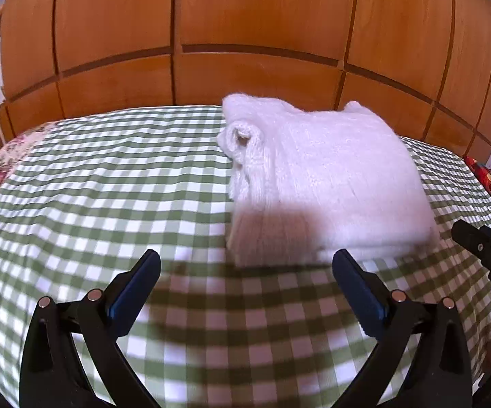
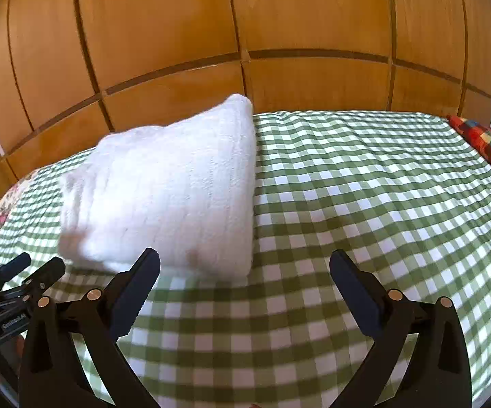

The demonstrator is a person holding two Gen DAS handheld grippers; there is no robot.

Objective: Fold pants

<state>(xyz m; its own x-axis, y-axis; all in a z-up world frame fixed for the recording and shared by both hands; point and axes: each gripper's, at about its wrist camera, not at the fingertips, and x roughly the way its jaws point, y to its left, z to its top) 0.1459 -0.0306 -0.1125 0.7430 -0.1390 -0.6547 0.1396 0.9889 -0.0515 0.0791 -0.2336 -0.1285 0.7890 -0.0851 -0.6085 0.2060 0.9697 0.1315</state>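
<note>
The white knit pants lie folded in a thick bundle on the green checked bed cover, before the wooden wardrobe. My left gripper and right gripper hover just short of them — jaws spread wide, gripping nothing.

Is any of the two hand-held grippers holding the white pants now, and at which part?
Nothing is held. The left hand-held gripper and the right hand-held gripper are both open, short of the folded white pants.
</note>
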